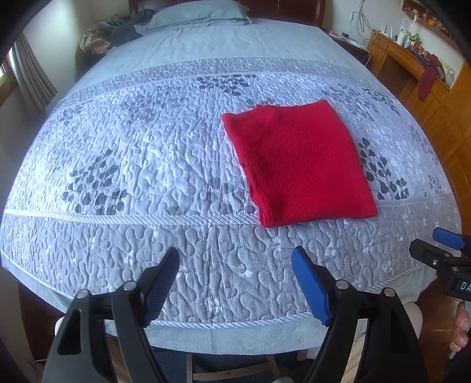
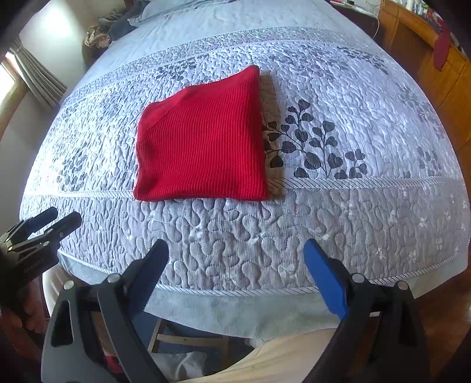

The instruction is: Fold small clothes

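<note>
Left wrist view shows us the left gripper (image 1: 235, 262) hanging over the near edge of the bed (image 1: 206, 70), its jaws spread wide with only quilt between the fingers and nothing held. Ahead of it and to the right, the red sweater (image 1: 300, 165) lies folded into a compact rectangle on the grey quilt (image 1: 132, 153), flat, with its near edge crossing the corded seam that runs parallel to the bed's near edge. The right gripper (image 1: 432, 244) pokes in at the right margin of this view, off the bed's near right corner.

In the right wrist view we see the right gripper (image 2: 235, 253) likewise poised over the near edge of the bed (image 2: 235, 17), jaws wide apart and empty. The red sweater (image 2: 203, 138) sits ahead and slightly left of it, well clear of both fingers, just beside a dark leaf print on the grey quilt (image 2: 368, 206). The left gripper (image 2: 56, 219) shows at the left margin near the bed's near left side.

At the far end of the bed we see a pillow (image 1: 203, 13) with dark clothing (image 1: 126, 31) heaped beside it. A wooden dresser (image 1: 426, 97) stands along the right side of the bed.
</note>
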A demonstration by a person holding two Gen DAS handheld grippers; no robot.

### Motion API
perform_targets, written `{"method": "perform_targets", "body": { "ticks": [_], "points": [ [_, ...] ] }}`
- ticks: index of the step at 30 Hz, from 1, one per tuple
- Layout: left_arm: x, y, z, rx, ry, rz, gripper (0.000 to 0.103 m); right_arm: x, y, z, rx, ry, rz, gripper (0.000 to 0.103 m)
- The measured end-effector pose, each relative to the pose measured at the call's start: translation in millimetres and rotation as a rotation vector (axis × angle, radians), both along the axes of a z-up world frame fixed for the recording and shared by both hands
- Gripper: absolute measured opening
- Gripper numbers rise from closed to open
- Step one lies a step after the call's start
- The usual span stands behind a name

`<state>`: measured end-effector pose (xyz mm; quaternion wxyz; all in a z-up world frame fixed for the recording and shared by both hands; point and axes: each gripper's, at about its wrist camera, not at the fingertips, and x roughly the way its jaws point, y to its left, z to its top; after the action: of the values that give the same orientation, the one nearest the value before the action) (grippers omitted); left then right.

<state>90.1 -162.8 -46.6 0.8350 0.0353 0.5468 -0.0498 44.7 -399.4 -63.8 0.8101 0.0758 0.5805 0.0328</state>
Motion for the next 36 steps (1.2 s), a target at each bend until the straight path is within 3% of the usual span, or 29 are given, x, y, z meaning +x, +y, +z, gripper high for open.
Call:
{"method": "perform_targets", "body": {
  "ticks": [36],
  "points": [
    [10,5,-13,0.020,0.027,-0.005,0.079,9,1,-11,-0.020,0.020,0.009,0.092]
  ]
}}
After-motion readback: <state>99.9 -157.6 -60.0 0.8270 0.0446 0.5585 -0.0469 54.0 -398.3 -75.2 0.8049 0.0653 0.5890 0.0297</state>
